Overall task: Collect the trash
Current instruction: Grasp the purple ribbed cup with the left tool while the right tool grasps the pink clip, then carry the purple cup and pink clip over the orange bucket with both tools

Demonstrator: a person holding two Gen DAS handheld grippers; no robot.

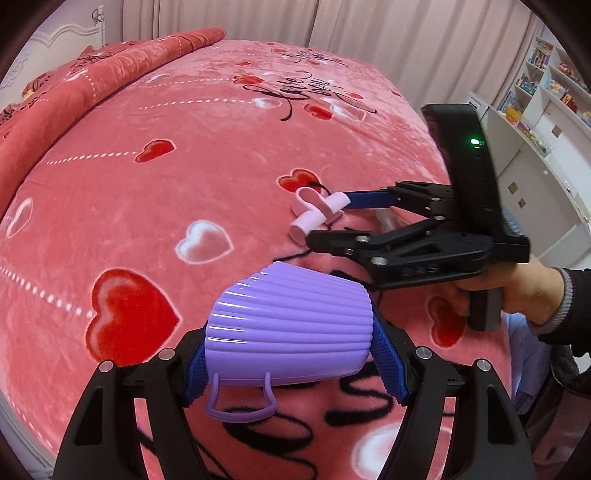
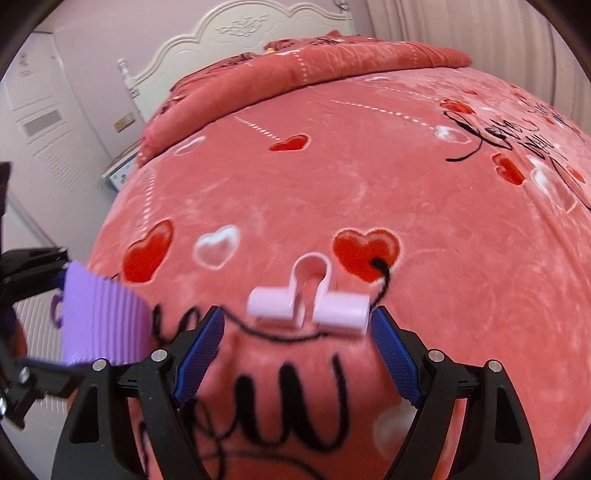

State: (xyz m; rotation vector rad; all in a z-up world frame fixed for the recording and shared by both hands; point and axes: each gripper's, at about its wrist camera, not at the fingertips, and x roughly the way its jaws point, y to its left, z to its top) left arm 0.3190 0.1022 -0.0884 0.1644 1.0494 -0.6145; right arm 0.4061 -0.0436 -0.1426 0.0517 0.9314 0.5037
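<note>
A ribbed purple bin (image 1: 291, 325) with a small loop handle lies on its side between the blue pads of my left gripper (image 1: 291, 356), which is shut on it above the bed. The right wrist view shows the same purple bin (image 2: 99, 325) at the left edge. A pale pink plastic clip-shaped piece (image 2: 308, 304) lies on the pink heart blanket (image 2: 369, 184). My right gripper (image 2: 297, 319) stands open, its fingertips on either side of the piece's ends, pads not pressing. From the left wrist view, the right gripper (image 1: 332, 219) straddles the pink piece (image 1: 314, 212).
A folded red quilt (image 1: 74, 92) lies along the far side of the bed, below a white headboard (image 2: 258, 29). White shelves (image 1: 546, 92) with toys stand off the bed's right edge. A white door (image 2: 37, 110) and a nightstand (image 2: 118, 173) are off the left edge.
</note>
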